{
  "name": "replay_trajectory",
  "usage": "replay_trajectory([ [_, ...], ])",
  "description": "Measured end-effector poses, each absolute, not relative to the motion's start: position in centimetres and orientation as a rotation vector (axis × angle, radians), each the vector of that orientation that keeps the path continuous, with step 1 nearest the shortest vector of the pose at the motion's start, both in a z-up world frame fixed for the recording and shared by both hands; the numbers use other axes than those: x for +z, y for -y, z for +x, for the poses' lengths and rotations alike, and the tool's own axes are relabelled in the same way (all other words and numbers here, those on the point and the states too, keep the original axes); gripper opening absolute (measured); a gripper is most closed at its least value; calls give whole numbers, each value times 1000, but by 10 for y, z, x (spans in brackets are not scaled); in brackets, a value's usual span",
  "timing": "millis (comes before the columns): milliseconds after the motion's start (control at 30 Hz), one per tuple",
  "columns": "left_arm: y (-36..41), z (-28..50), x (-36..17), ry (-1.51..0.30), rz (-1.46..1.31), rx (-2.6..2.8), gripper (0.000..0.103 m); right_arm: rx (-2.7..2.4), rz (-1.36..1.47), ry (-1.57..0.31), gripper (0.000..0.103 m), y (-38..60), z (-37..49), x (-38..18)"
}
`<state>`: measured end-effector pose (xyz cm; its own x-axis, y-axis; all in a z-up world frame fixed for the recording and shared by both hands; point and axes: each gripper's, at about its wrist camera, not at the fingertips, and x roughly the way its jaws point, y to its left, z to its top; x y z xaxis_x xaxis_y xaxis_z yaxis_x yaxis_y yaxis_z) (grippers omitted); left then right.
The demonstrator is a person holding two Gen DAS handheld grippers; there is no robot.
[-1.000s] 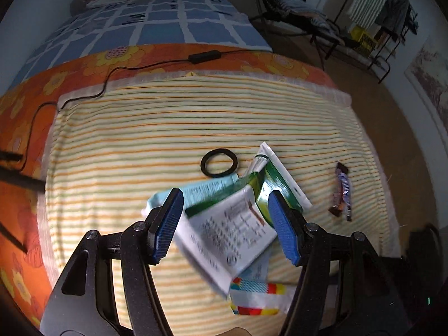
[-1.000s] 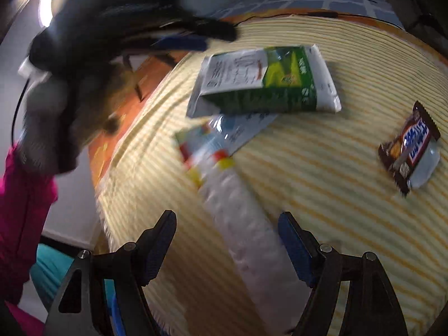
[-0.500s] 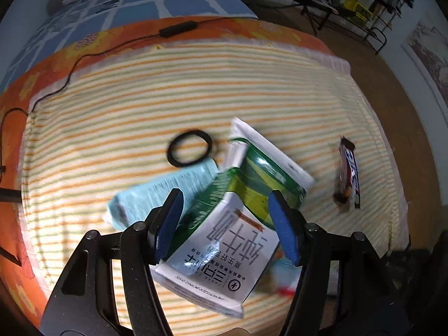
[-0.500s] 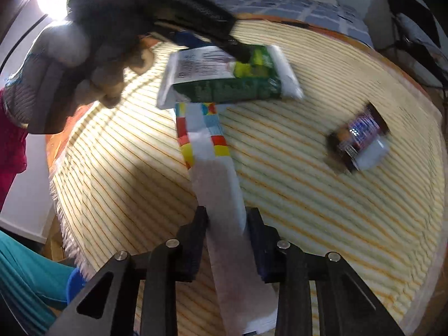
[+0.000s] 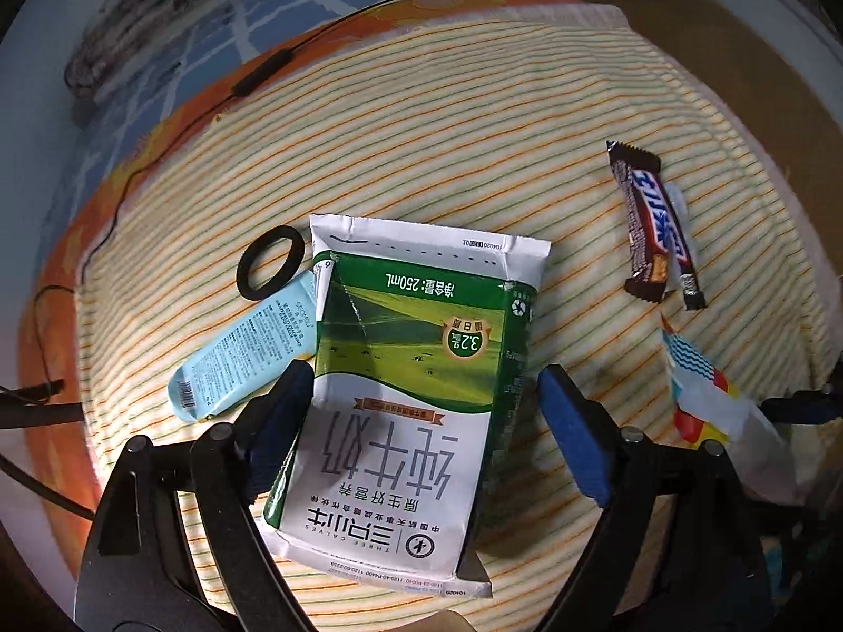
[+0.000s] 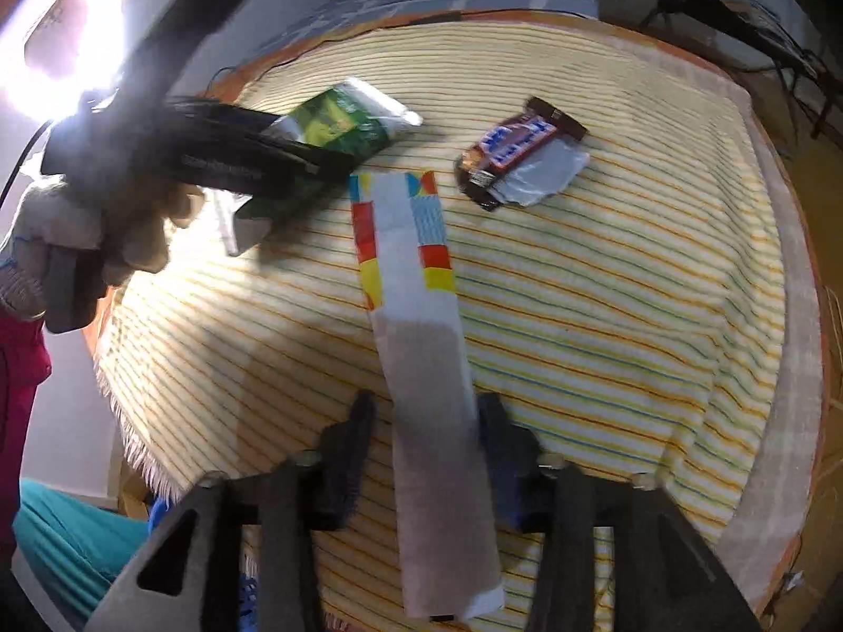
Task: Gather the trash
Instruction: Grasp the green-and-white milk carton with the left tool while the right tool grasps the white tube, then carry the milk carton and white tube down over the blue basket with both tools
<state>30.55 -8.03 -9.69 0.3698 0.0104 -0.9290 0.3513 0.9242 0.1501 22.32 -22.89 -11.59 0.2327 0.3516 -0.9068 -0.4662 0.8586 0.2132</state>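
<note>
From the left wrist view, the left claw (image 5: 421, 432) is seen with its jaws spreading, the green milk carton (image 5: 405, 384) lying between them on the striped cloth (image 5: 474, 105) of the bed; the left pad (image 5: 284, 411) looks to be against the carton's edge, the right pad stands clear, so nothing is pinched. A slip is judged likely here: the flattened carton is slick and overlaps the pale blue tube (image 5: 247, 347), so both could be dragged if the jaws are closed carelessly. The black ring (image 5: 270, 269) just beside could be snagged too. The chocolate bar wrapper (image 5: 653, 226) lies well apart, untouched. From the right wrist view, the right claw (image 6: 427, 447) is seen widening as well, with the long paper strip (image 6: 421, 347) running between the jaws; whether it is touched by the pads cannot be told through the blur. The strip is limp and could be dropped or folded under. The gloved hand (image 6: 105, 221) carrying the other claw is close by, so a collision is a risk.
</note>
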Motion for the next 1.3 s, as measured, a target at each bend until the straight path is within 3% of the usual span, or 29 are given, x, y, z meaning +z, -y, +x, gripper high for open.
replay_trajectory([
  [167, 76, 292, -96, -1153, 375, -215, 81, 551, -175, -1193, 55, 203, 220, -120],
  [233, 69, 284, -94, -1153, 343, -220, 80, 536, -184, -1186, 49, 201, 223, -119],
  [300, 62, 277, -91, -1155, 313, -214, 80, 529, -189, -1180, 34, 201, 226, -118],
  [467, 47, 253, -78, -1132, 258, -202, 78, 537, -126, -1179, 23, 208, 225, -114],
  [1300, -4, 83, -14, -1004, 34, -204, 76, 644, -30, -1018, 21, 210, 123, -44],
])
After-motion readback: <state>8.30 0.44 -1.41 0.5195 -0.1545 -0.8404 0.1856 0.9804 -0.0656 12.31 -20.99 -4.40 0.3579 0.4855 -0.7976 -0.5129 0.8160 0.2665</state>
